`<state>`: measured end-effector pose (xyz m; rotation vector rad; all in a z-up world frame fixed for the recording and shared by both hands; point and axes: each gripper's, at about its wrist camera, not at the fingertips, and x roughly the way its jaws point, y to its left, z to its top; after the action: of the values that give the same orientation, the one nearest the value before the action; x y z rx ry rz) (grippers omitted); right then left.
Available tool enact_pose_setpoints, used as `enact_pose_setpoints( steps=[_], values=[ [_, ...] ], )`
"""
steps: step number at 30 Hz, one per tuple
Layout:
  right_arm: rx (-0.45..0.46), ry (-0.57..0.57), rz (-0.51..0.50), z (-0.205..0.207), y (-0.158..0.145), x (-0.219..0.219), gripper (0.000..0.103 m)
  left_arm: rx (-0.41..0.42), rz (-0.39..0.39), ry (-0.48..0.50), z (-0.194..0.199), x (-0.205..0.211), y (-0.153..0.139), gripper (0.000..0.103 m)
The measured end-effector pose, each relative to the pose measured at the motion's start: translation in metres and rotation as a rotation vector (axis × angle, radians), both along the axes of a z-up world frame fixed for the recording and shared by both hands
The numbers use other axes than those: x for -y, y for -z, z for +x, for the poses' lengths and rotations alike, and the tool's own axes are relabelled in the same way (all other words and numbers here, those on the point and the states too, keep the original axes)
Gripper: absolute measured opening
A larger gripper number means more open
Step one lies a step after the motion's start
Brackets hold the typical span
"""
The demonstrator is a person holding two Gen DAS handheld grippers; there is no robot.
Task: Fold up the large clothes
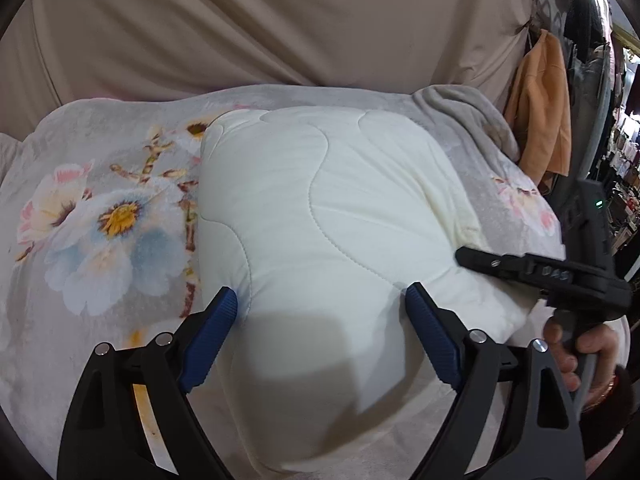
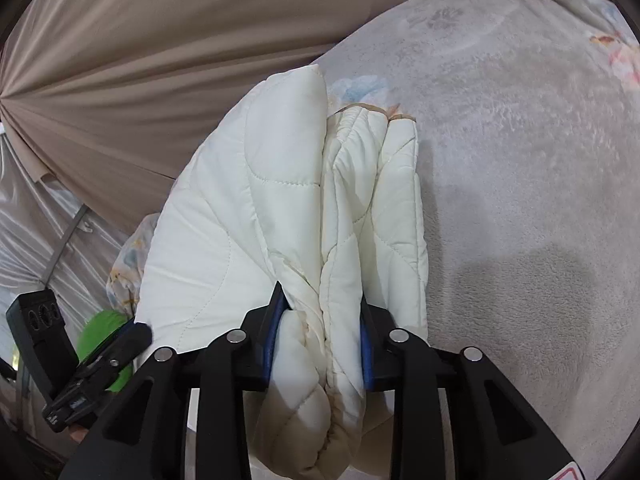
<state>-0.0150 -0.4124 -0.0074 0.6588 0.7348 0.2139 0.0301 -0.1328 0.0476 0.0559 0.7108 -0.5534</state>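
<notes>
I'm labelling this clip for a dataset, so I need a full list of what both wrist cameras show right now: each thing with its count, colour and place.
White quilted comforter: one, cream-white, folded into a thick bundle on the blanket.
Grey floral fleece blanket: one, pale grey with white, blue and pink flowers, spread under the comforter.
Beige draped curtain: one, tan, hanging behind the bed.
Orange hanging garment: one, orange, at the right edge beside the curtain.
Green object: one, bright green, low left in the right wrist view; too hidden to identify.
Left gripper: black with blue pads, open over the comforter's near edge.
Right gripper: black with blue pads, shut on the comforter's stacked layers.
</notes>
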Motion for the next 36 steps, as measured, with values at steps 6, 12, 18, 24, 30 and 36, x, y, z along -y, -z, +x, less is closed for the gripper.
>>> enact_pose_setpoints(
  steps=[6,12,18,24,30,36],
  values=[
    [0.098,0.107,-0.129,-0.025,-0.061,-0.001,0.052,-0.013,-0.016,-0.006,0.003,-0.005,0.001,0.084],
    [0.094,0.078,-0.191,0.016,-0.086,-0.015,0.058,-0.006,-0.009,-0.014,0.001,-0.002,-0.001,0.084],
    [-0.003,0.024,-0.182,0.07,-0.061,-0.028,0.012,-0.02,-0.031,-0.01,0.001,-0.007,-0.005,0.081],
    [0.153,0.084,-0.24,0.027,-0.09,-0.024,0.007,0.055,-0.143,0.005,-0.007,-0.026,-0.048,0.069],
    [0.004,0.125,-0.272,0.04,-0.024,-0.007,0.009,-0.041,-0.094,0.033,0.014,0.0,-0.02,0.073],
    [-0.01,0.115,-0.261,0.042,-0.021,-0.006,0.013,-0.041,-0.023,-0.025,0.017,0.005,-0.001,0.074]
  ],
)
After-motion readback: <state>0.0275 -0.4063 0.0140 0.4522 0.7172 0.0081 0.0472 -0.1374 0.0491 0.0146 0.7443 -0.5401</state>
